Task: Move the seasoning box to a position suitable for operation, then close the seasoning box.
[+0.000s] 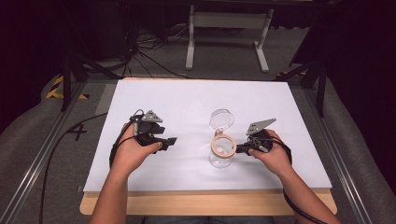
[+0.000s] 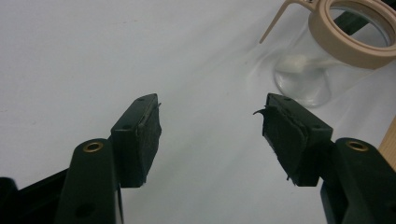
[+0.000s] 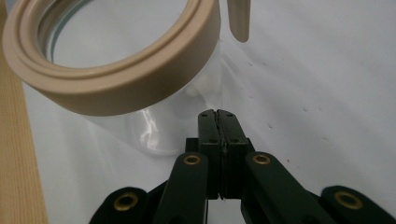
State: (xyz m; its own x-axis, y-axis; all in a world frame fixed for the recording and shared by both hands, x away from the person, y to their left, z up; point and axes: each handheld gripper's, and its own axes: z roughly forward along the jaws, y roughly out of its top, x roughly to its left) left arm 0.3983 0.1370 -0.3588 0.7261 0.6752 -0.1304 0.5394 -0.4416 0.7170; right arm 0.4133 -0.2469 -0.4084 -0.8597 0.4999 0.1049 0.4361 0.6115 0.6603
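A clear glass jar [image 1: 221, 157] with a beige ring collar [image 1: 223, 144] stands on the white tabletop [image 1: 187, 102], and its hinged clear lid [image 1: 221, 119] is swung open behind it. Something small and white [image 2: 294, 63] lies inside the jar [image 2: 317, 74]. My left gripper [image 1: 173, 140] rests to the jar's left, a hand's width away. In the left gripper view that gripper [image 2: 210, 109] is open with nothing between its jaws. My right gripper [image 1: 238, 149] sits at the jar's right side. Its jaws [image 3: 218, 114] are pressed shut, their tips just beside the glass under the collar [image 3: 140, 88].
A beige clasp arm [image 3: 238, 21] hangs from the collar. The table's wooden front edge [image 1: 210, 203] runs just behind my forearms. Beyond the table, cables [image 1: 149, 51] and a white frame [image 1: 229, 28] lie on the floor.
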